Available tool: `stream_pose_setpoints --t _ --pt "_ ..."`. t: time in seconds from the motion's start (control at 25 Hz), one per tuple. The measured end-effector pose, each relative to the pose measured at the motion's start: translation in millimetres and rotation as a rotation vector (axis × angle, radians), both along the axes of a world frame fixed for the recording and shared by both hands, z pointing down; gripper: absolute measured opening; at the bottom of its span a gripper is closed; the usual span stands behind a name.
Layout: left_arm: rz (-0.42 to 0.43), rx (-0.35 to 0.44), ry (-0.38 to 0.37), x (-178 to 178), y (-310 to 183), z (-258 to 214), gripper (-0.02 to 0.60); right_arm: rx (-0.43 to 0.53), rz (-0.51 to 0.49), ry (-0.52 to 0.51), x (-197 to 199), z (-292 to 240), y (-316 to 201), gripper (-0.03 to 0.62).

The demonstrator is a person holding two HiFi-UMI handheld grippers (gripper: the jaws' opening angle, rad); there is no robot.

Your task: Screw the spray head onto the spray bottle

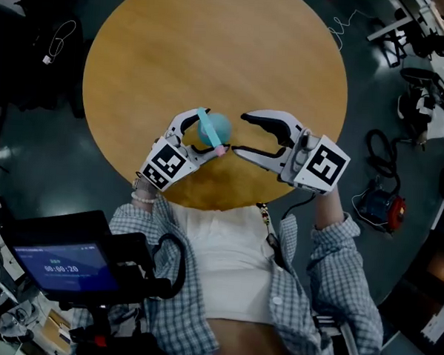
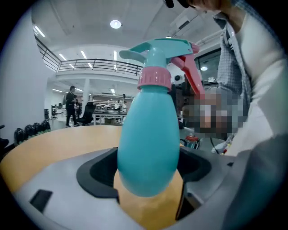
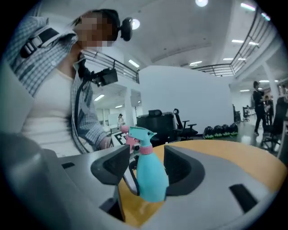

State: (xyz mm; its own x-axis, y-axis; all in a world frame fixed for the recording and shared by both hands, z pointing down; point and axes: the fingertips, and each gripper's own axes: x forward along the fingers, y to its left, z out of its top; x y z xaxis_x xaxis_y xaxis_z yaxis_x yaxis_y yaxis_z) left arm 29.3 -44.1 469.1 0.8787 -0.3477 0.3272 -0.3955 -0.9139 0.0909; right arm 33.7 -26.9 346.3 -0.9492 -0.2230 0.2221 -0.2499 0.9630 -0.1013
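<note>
Jaws on the left gripper (image 1: 197, 137) are clamped on the spray bottle (image 2: 148, 139), with the dark pads pressed in on both sides of its turquoise belly at the bottom centre of the left gripper view. The bottle stands upright there. Its rounded base shows against the wooden desk (image 2: 54, 139), but whether it rests on the wood or hangs just above it is hard to call.

Up top, the spray head (image 2: 157, 54) sits on the neck over a pink collar (image 2: 154, 78), and the pink trigger (image 2: 193, 74) slants down to the right. How tightly it is threaded can't be read.

From the head view, just left of centre, only the cap and a slice of the shoulder show. The rest is foreshortened beneath them.

Moving right, the right gripper (image 1: 241, 133) has its jaws spread wide and is gripping nothing. The lower tip is just beside the trigger, though contact is unclear. In the right gripper view the bottle stands in the gap between the pads, beyond them and apart from both. One left jaw peeks out behind its lower left side.

At the far right edge, dim cables (image 1: 383, 155) lie on the floor, too dark to sort out.
</note>
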Motion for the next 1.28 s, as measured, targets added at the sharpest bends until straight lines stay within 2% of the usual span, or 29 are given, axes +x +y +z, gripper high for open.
stream_pose_setpoints --t 0.08,0.28,0.44,0.56,0.64,0.88,0.96,1.12,1.28 --pt "0.085 -0.005 0.008 10 14 -3 0.408 0.011 -0.069 0.076 -10 10 5 0.230" --pt "0.269 -0.022 -0.009 29 46 -3 0.408 -0.008 -0.299 0.116 -32 13 30 0.230" --pt "0.316 -0.030 -0.012 33 56 -3 0.408 0.000 -0.425 0.186 -37 26 46 0.215" --pt "0.329 -0.034 -0.023 33 57 -2 0.407 0.009 -0.400 0.144 -41 21 44 0.150" --pt "0.338 -0.036 -0.040 32 59 3 0.407 0.008 -0.373 0.134 -43 18 42 0.150" --pt "0.289 -0.032 -0.063 29 50 12 0.400 0.121 -0.349 0.274 -48 33 39 0.150" --pt "0.273 -0.036 -0.071 27 46 14 0.400 0.190 -0.339 0.327 -52 35 38 0.150" --pt "0.284 -0.040 -0.133 25 46 24 0.400 0.313 -0.358 0.432 -62 43 40 0.150" --pt "0.285 -0.038 -0.166 25 46 29 0.400 0.338 -0.391 0.435 -68 55 42 0.138"
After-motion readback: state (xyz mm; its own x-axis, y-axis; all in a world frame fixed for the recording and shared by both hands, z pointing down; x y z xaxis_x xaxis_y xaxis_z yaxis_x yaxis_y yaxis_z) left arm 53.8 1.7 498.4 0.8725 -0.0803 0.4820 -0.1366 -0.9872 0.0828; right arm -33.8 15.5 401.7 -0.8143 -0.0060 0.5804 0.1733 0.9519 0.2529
